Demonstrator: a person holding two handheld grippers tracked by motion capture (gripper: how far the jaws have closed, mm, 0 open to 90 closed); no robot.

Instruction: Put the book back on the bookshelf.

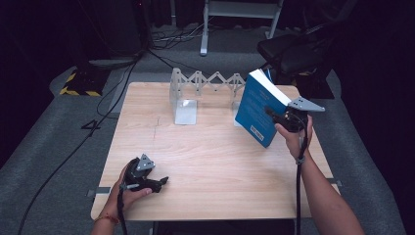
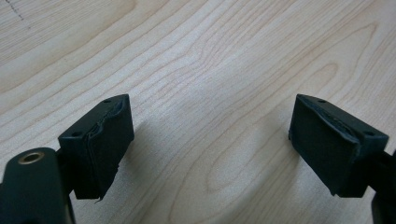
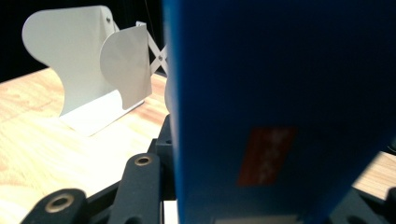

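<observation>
A blue book (image 1: pixel 255 105) with a white page edge and a red label hangs tilted above the right side of the wooden table (image 1: pixel 210 161). My right gripper (image 1: pixel 272 113) is shut on its lower right edge. In the right gripper view the book's blue cover (image 3: pixel 280 84) stands between the jaws and hides the right one. My left gripper (image 1: pixel 162 181) rests low at the front left of the table, pointing right. Its two pads (image 2: pixel 105 144) stand wide apart over bare wood, so it is open with nothing between them.
A white metal expanding book rack (image 1: pixel 203 83) stands at the back of the table, left of the book, its curved end plates (image 3: pixel 84 70) upright. Cables trail over the grey floor at the left. A dark chair (image 1: pixel 293 49) stands behind the table's right corner.
</observation>
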